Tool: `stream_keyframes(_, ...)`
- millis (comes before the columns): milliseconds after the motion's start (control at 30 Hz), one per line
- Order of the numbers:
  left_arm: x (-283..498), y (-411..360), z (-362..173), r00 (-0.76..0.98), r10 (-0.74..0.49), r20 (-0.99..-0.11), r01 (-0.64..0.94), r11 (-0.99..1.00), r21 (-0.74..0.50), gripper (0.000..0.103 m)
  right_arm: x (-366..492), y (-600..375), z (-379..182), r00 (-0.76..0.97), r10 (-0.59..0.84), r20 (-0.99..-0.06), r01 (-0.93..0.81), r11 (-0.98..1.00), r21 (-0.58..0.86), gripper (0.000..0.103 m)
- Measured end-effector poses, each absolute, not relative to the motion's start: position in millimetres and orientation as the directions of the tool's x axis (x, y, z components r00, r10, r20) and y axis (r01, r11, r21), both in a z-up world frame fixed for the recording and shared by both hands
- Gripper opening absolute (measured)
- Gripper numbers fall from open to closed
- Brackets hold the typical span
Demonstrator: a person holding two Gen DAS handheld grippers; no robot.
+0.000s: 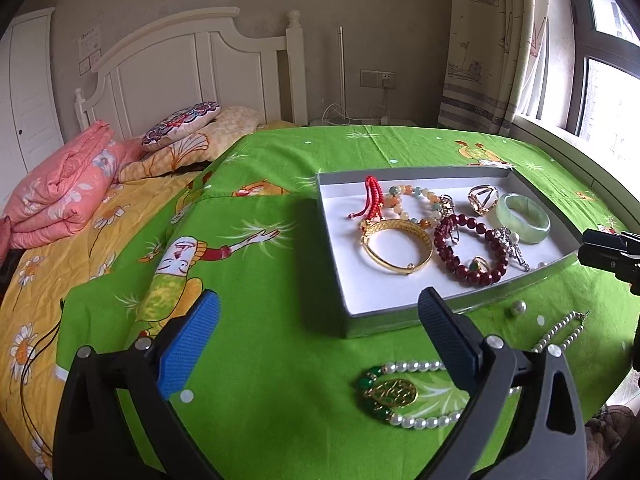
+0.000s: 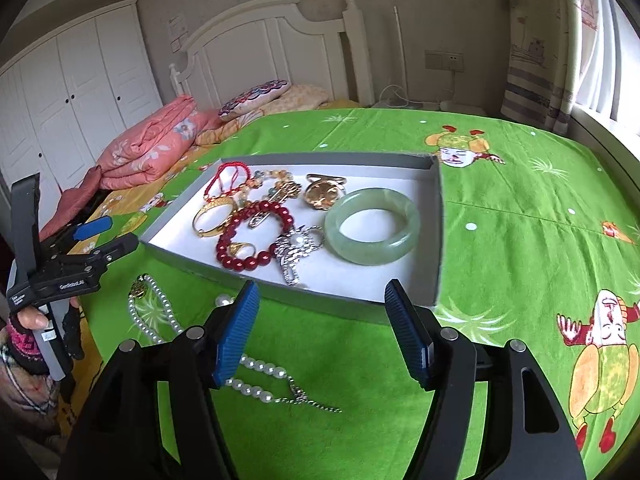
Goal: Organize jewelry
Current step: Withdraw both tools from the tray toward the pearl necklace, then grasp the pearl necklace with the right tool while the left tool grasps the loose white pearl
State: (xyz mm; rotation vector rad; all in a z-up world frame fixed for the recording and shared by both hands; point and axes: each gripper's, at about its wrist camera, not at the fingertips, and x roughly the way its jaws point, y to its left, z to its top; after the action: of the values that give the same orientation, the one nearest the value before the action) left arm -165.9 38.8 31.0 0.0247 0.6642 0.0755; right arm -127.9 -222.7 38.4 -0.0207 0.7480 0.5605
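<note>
Both grippers hang over the green cloth [image 1: 280, 400], and both are spread wide with nothing between the fingers. The left gripper [image 1: 320, 332] sits just short of the tray's near corner, its blue pads [image 1: 192, 344] well apart. The right gripper [image 2: 324, 332] is released too, lined up on the tray's near wall.

The grey tray [image 2: 344, 306] lies flat on the cloth, white inside, and it is busy in there. A jade bangle [image 2: 372, 226] lies flat at the right end. Beside it a red bead bracelet [image 2: 244, 236] with a small gold ring [image 2: 240, 248] inside its loop. A silver brooch [image 2: 290, 254] rests between the beads and the bangle, touching the beads. Behind them, a gold bangle [image 1: 396, 246], a red cord [image 1: 370, 196], a pale bead bracelet [image 1: 412, 200] and a gold ornament [image 2: 322, 194], all crowded together, some overlapping.

Outside the tray, on the cloth in front of it, a pearl necklace [image 1: 416, 420] is strung out, loosely looped. Its green beads and gold pendant [image 1: 394, 394] lie just inside the left gripper's right finger, and the strand runs under that finger. In the right wrist view, the strand's clasp end passes beneath the right gripper's left finger [image 2: 236, 336]. One loose pearl [image 1: 517, 309] sits on the cloth near the tray's front wall.

At the left edge of the right wrist view, a gloved hand [image 2: 36, 332] grips the left tool's handle.
</note>
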Motion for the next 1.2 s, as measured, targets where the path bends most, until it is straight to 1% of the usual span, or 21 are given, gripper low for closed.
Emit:
stream_keyframes(167, -172, 46, 17, 0.765, 0.1, -0.636, -0.08, 0.995, 0.06, 0.099, -149, -183, 34, 0.508, 0.538, -0.672, -0.636, 0.761, 0.129, 0.066)
stream_keyframes(300, -176, 50, 13, 0.763, 0.105, -0.638, -0.083, 0.995, 0.064, 0.099, -167, -157, 34, 0.479, 0.554, -0.681, -0.716, 0.695, 0.062, 0.078)
stream_keyframes(433, -177, 53, 10, 0.76, 0.102, -0.642, -0.087, 0.995, 0.056, 0.099, -177, -137, 32, 0.461, 0.554, -0.693, -0.763, 0.646, 0.008, 0.083)
stream_keyframes(567, -178, 58, 3, 0.75, 0.1, -0.654, -0.093, 0.995, 0.045, 0.099, -177, -118, 24, 0.448, 0.525, -0.723, -0.788, 0.615, -0.042, 0.084)
stream_keyframes(700, -181, 67, -5, 0.746, 0.089, -0.66, -0.106, 0.994, 0.015, 0.101, -171, -107, 10, 0.445, 0.453, -0.772, -0.78, 0.62, -0.085, 0.084)
stream_keyframes(800, -179, 78, -10, 0.728, 0.068, -0.683, -0.124, 0.992, -0.033, 0.1, -164, -109, 8, 0.416, 0.459, -0.785, -0.778, 0.627, -0.046, 0.084)
stream_keyframes(833, -179, 77, -11, 0.73, 0.077, -0.679, -0.116, 0.993, -0.012, 0.1, -162, -111, 6, 0.4, 0.464, -0.79, -0.776, 0.631, -0.022, 0.084)
stream_keyframes(867, -179, 74, -11, 0.726, 0.085, -0.682, -0.109, 0.994, 0.007, 0.1, -160, -112, 7, 0.395, 0.468, -0.79, -0.775, 0.632, -0.013, 0.082)
stream_keyframes(933, -179, 75, -12, 0.721, 0.085, -0.687, -0.112, 0.994, 0.005, 0.101, -158, -114, 7, 0.399, 0.467, -0.789, -0.771, 0.637, -0.013, 0.077)
stream_keyframes(1033, -178, 76, -12, 0.719, 0.087, -0.69, -0.111, 0.994, 0.009, 0.101, -157, -121, 9, 0.402, 0.471, -0.785, -0.767, 0.642, -0.007, 0.064)
stream_keyframes(1067, -178, 76, -12, 0.72, 0.085, -0.689, -0.11, 0.994, 0.008, 0.101, -158, -124, 10, 0.406, 0.471, -0.783, -0.766, 0.642, -0.01, 0.054)
stream_keyframes(1100, -178, 77, -12, 0.721, 0.081, -0.688, -0.107, 0.994, 0.005, 0.101, -159, -127, 12, 0.409, 0.472, -0.781, -0.767, 0.641, -0.014, 0.036)
stream_keyframes(1167, -178, 77, -12, 0.721, 0.08, -0.688, -0.106, 0.994, 0.005, 0.101, -165, -134, 13, 0.424, 0.462, -0.779, -0.769, 0.638, -0.04, 0.017)
stream_keyframes(1200, -178, 77, -12, 0.722, 0.08, -0.688, -0.106, 0.994, 0.004, 0.101, -168, -138, 13, 0.436, 0.454, -0.777, -0.77, 0.635, -0.061, 0.012)
